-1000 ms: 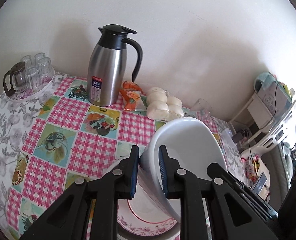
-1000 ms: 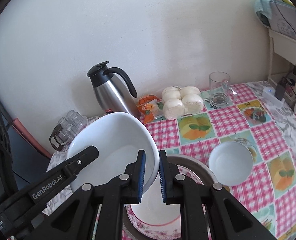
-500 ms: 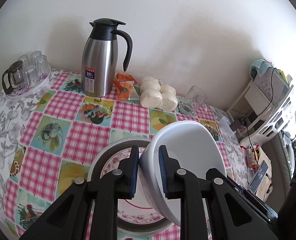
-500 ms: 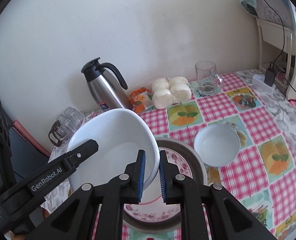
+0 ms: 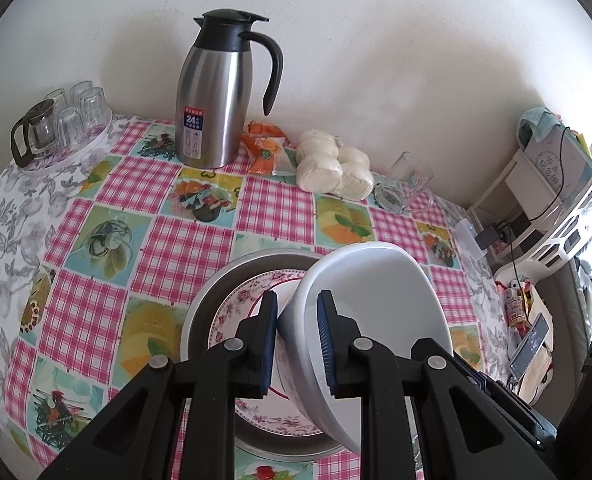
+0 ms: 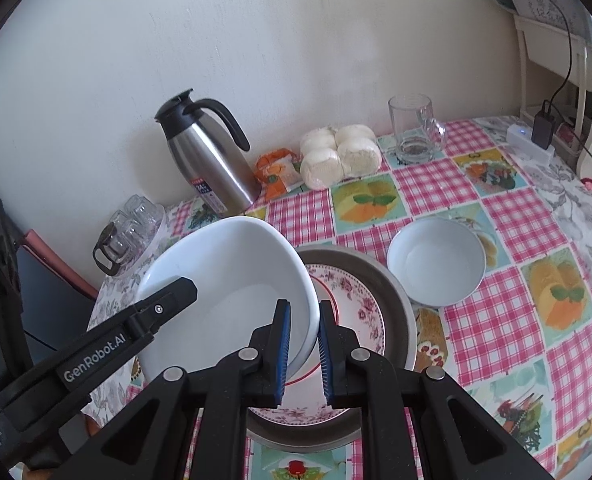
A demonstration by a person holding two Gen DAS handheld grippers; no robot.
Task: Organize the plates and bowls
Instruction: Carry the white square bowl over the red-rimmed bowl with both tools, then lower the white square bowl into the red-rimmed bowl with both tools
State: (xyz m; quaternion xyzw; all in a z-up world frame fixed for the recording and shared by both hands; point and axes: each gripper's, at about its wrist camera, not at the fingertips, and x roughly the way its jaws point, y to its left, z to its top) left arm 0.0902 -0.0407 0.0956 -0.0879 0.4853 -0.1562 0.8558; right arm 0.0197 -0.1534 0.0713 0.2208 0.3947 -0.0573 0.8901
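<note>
While both tongs clamp opposite rims of the big white bowl (image 5: 371,312), left tongs (image 5: 296,344) on its left edge, right tongs (image 6: 303,352) on its right, it hangs tilted directly above the floral plate (image 6: 355,300) in the metal pan (image 6: 395,300). Straight down is the drop. Small bowl (image 6: 435,260) sits on the counter (image 6: 515,320) just right of the pan, nearer the right tongs.

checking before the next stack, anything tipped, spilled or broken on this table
Nothing spilled or broken. The only thing askew is the big white bowl, held tilted by both grippers over the floral plate in the metal pan. The small bowl, jug and mug stand upright.
</note>
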